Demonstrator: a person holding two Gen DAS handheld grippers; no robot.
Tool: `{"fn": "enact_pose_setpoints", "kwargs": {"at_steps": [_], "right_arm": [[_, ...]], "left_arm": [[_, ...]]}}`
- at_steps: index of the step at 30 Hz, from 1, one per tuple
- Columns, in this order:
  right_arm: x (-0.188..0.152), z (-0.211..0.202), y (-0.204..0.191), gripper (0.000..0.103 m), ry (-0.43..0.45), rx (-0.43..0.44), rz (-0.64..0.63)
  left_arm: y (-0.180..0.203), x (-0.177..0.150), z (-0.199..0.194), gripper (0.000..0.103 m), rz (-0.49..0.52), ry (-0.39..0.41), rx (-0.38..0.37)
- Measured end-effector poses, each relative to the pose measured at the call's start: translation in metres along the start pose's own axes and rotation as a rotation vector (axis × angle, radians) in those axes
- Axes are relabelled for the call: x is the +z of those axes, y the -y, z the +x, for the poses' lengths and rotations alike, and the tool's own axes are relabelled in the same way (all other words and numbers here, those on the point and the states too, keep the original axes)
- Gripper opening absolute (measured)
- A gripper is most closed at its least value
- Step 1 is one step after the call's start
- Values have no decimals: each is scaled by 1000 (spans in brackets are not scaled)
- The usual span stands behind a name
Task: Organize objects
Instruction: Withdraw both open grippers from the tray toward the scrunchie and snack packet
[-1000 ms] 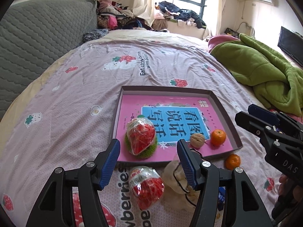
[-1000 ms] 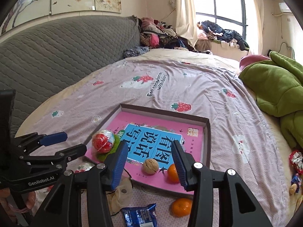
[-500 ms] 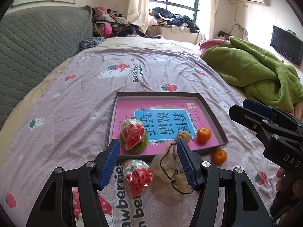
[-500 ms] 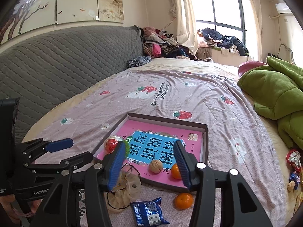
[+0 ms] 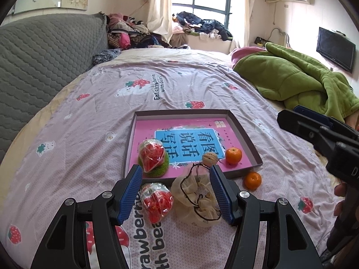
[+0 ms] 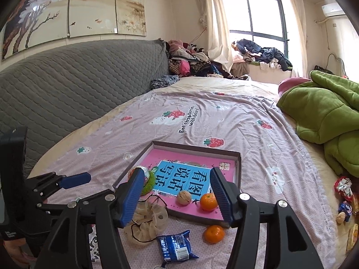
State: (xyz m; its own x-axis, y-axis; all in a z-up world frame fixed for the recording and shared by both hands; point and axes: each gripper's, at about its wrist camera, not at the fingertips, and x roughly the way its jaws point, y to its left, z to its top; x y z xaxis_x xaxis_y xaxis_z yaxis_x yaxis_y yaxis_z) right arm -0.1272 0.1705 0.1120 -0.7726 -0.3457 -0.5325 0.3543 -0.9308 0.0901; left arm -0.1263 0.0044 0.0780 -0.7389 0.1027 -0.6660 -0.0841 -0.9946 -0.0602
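Observation:
A shallow tray (image 5: 244, 134) holding a pink book lies on the bed. In it sit a wrapped red strawberry on a green crochet base (image 5: 152, 154), a walnut (image 5: 209, 158) and an orange (image 5: 233, 155). In front of the tray lie a second wrapped red strawberry (image 5: 157, 199), a beige drawstring pouch (image 5: 197, 199), another orange (image 5: 252, 180) and a blue snack packet (image 6: 176, 247). My left gripper (image 5: 175, 170) hangs open above the pouch, holding nothing. The jaws of my right gripper (image 6: 177, 171) are opening, with nothing between them, above the tray's near edge (image 6: 195, 147).
A green blanket (image 5: 303, 83) is heaped at the right of the bed. A grey quilted headboard (image 5: 44, 56) runs along the left. Clothes (image 5: 130, 33) are piled by the window. Several wrapped snacks (image 6: 345, 197) lie at the bed's right edge.
Both grippers have drawn back and risen from the tray, so more of the bed shows. The right jaws have spread wider. The left jaws are unchanged.

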Motion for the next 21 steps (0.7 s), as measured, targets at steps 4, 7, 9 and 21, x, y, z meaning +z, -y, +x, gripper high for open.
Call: {"fn": "enact_pose_setpoints", "kwargs": {"at_steps": [4, 7, 9, 21], "right_arm": [[-2, -7, 0, 60, 10, 1, -2], [-5, -10, 0, 60, 11, 1, -3], [-9, -12, 0, 60, 9, 3, -3], [-31, -15, -3, 60, -20, 4, -11]], "left_arm": [[2, -3, -2, 64, 8, -3, 1], [3, -5, -5, 64, 6, -1, 4], [4, -7, -6, 64, 5, -4, 5], [9, -16, -8, 64, -1, -16, 4]]}}
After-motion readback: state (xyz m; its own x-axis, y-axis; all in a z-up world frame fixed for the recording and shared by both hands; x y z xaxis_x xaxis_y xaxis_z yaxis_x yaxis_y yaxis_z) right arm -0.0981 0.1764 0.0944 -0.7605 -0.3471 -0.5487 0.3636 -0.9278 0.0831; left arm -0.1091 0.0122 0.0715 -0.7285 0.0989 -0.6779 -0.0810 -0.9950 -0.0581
